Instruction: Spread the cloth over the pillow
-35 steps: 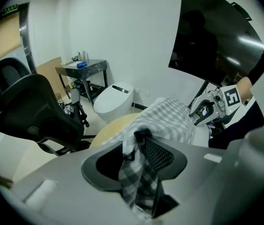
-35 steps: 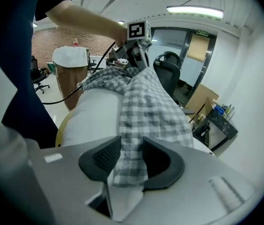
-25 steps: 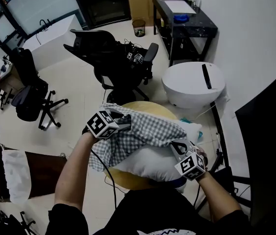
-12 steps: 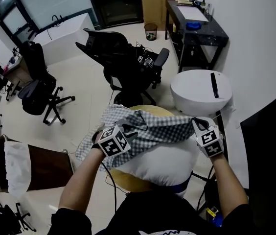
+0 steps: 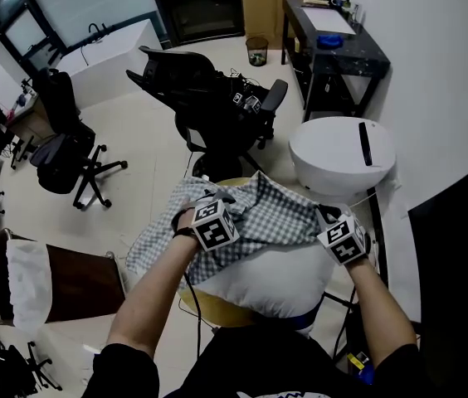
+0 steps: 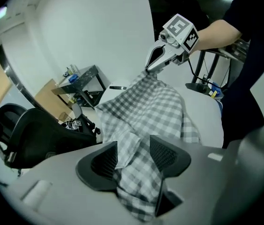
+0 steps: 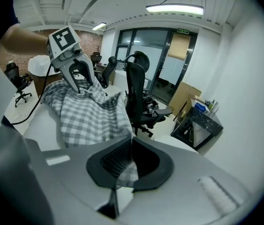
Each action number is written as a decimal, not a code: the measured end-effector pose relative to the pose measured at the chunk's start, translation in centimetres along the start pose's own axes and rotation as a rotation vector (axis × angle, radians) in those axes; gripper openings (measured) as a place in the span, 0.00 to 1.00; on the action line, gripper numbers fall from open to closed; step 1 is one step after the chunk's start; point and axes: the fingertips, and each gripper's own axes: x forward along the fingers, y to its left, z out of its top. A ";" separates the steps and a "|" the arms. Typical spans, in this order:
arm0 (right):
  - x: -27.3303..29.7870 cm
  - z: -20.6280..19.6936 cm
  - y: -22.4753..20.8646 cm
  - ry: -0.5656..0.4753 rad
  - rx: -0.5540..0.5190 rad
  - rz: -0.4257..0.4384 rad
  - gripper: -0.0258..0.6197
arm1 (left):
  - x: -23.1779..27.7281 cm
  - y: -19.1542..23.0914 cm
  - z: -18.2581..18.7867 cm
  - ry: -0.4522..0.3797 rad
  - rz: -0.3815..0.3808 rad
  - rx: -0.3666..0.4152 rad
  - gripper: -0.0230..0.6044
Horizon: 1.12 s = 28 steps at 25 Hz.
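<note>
Since a moment earlier the left gripper [image 5: 211,206] had come in from the left end of the pillow [image 5: 275,276] onto its top. The right gripper [image 5: 324,216] had swung out from the near side to the right end. The cloth [image 5: 277,219] therefore reached across the pillow's far half instead of sitting heaped at the left.

The left gripper's jaws had just been opening and stood apart, with a loose fold of cloth lying between them, unpressed. The cloth was a thin grey-and-white check, limp and light. I'd judge it would bunch or slide unless taken by a hem or corner and drawn flat from both ends. One part hung off the left side toward the floor.

Beneath it the pillow was white, plump, smooth and soft, and its near half was bare. It overhung the small round wooden counter [image 5: 234,181] on every side I could see. At the right end the right gripper's jaws were together, pinching the cloth's edge.
</note>
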 end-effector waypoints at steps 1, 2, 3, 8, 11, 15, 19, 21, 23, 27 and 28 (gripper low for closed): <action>0.2 -0.1 0.3 0.001 -0.006 0.006 0.06 | 0.5 -0.1 0.2 0.010 -0.015 0.006 0.37; 0.3 -0.2 0.6 0.001 -0.010 0.012 0.06 | 0.9 -0.1 0.3 0.017 -0.021 0.015 0.37; 0.5 -0.3 0.9 0.001 -0.013 0.017 0.06 | 1.3 0.0 0.4 0.023 -0.022 0.023 0.36; 0.6 -0.7 1.2 0.002 -0.017 0.035 0.06 | 2.3 0.3 -0.1 0.056 -0.018 0.029 0.18; 0.5 -0.9 0.8 0.003 -0.035 0.037 0.06 | 1.7 0.6 -0.1 0.049 0.004 0.010 0.04; 0.2 -0.7 -0.2 0.000 -0.085 0.044 0.06 | -0.9 0.2 1.2 -0.016 0.023 -0.031 0.04; -0.5 1.0 -2.2 -0.021 -0.149 0.032 0.06 | -5.3 -0.6 2.3 -0.081 0.069 -0.076 0.04; -0.9 2.4 -3.3 -0.041 -0.194 0.021 0.06 | -7.9 -0.9 2.9 -0.112 0.100 -0.095 0.04; -1.3 4.1 -4.5 -0.067 -0.237 0.007 0.06 | -10.6 -1.2 3.5 -0.133 0.142 -0.102 0.04; -2.4 8.7 -7.1 -0.147 -0.304 -0.032 0.06 | -16.2 -2.0 4.9 -0.178 0.231 -0.108 0.04; -2.9 10.1 -7.7 -0.170 -0.321 -0.044 0.06 | -17.7 -2.4 5.4 -0.194 0.248 -0.110 0.04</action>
